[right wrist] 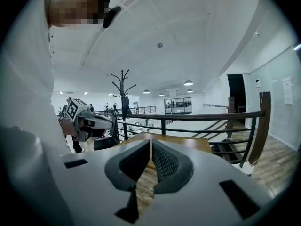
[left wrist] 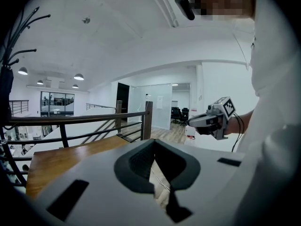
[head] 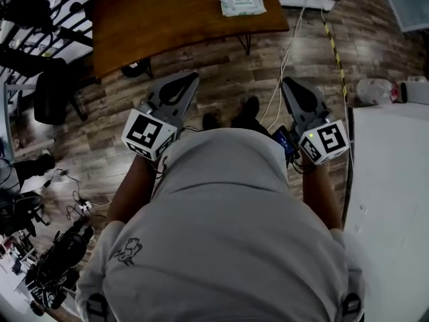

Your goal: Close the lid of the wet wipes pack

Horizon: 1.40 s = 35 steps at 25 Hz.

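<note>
The wet wipes pack lies flat near the far right corner of a brown wooden table in the head view; whether its lid is up cannot be made out. My left gripper and right gripper are held out over the wood floor, well short of the table, both shut and empty. In the left gripper view the jaws meet at the tips, with the table ahead and the right gripper off to the side. The right gripper view shows its jaws shut, with the left gripper alongside.
A white surface runs along the right. Cables and striped tape cross the floor near the table leg. A dark chair and coat stand are at the left, and a railing runs behind the table.
</note>
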Available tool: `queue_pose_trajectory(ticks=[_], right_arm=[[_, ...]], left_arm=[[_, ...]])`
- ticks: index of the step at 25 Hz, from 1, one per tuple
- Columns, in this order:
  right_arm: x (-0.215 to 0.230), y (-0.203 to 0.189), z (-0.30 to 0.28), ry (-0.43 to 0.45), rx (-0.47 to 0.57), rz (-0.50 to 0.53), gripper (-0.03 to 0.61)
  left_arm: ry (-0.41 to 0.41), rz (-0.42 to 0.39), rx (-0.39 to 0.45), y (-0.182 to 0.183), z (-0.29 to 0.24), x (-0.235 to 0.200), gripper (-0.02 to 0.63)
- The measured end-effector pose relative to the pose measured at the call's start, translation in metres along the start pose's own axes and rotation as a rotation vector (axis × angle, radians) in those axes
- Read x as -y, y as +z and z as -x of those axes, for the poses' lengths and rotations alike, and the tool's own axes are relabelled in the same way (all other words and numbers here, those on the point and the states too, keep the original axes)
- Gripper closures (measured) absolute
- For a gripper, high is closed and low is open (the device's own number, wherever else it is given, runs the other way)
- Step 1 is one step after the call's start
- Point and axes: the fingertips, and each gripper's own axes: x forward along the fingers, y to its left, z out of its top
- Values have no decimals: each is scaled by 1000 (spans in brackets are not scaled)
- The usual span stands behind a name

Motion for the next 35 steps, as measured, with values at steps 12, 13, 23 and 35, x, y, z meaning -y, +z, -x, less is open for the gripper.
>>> queue_pose_trajectory(ticks=[12, 13, 23, 35], right_arm=[[-31, -7, 16, -7, 13, -57, 538], [-32, -7, 14, -4, 14, -53, 538], [-32, -7, 8, -17, 3, -26, 538], [-29, 0, -16, -44, -7, -18, 538]], left_arm=[[8, 27, 46, 4, 26, 14, 601], [4, 28, 48, 5, 26, 14, 601], [-10, 18, 38, 1, 26, 8, 601], [-38, 27, 44, 0, 23, -19, 601]])
